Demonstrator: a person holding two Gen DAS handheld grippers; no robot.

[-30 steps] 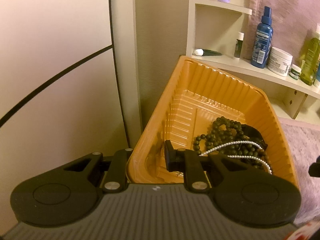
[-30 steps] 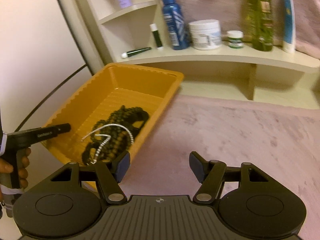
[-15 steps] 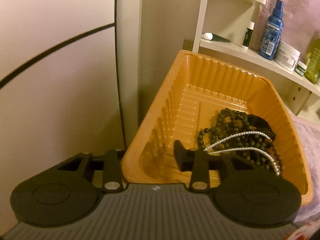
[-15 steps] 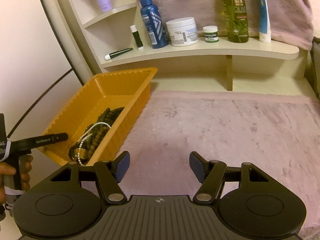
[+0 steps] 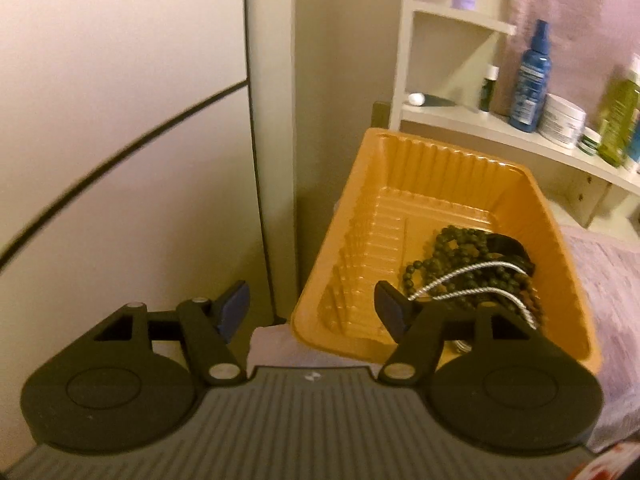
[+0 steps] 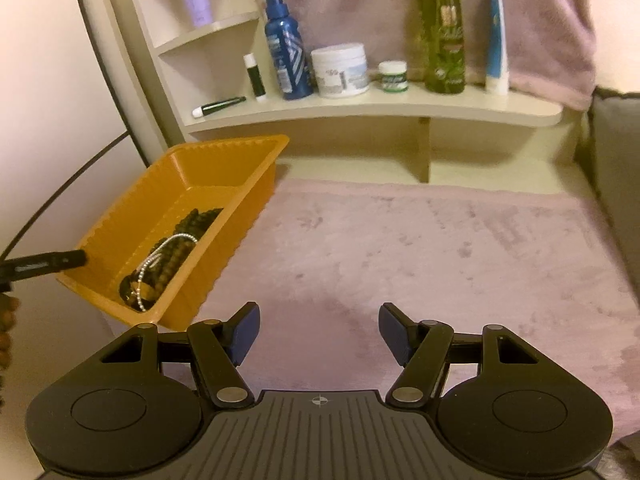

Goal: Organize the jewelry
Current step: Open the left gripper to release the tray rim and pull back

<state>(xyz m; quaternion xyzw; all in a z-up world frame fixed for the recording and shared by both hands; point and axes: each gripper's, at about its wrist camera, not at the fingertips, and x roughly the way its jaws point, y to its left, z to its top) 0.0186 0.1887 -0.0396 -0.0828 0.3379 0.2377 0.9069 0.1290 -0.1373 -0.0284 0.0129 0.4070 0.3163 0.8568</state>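
Observation:
An orange ribbed plastic tray [image 5: 440, 148] sits at the left edge of the pink cloth [image 6: 400, 248]. In it lie a dark bead necklace [image 5: 460, 252] and a thin silver chain [image 5: 472, 270], bunched toward its right side. My left gripper [image 5: 312, 310] hovers just before the tray's near corner, its jaws opening, and neither pad touches the rim. The right wrist view shows the same tray [image 6: 224, 146], the beads [image 6: 192, 220], the chain [image 6: 160, 252] and one left finger [image 6: 48, 262] beside the near rim. My right gripper [image 6: 320, 332] stands open over bare cloth, right of the tray.
A cream shelf [image 6: 360, 106] behind the cloth carries a blue spray bottle [image 6: 286, 52], a white jar [image 6: 340, 70], a green bottle [image 6: 440, 32] and small tubes. A wall panel [image 5: 120, 120] rises left of the tray. A hand [image 6: 6, 320] shows at the left edge.
My left gripper let go of the tray's near rim, opened wide and drew back a little. The right gripper stayed open and swung rightward, away from the tray.

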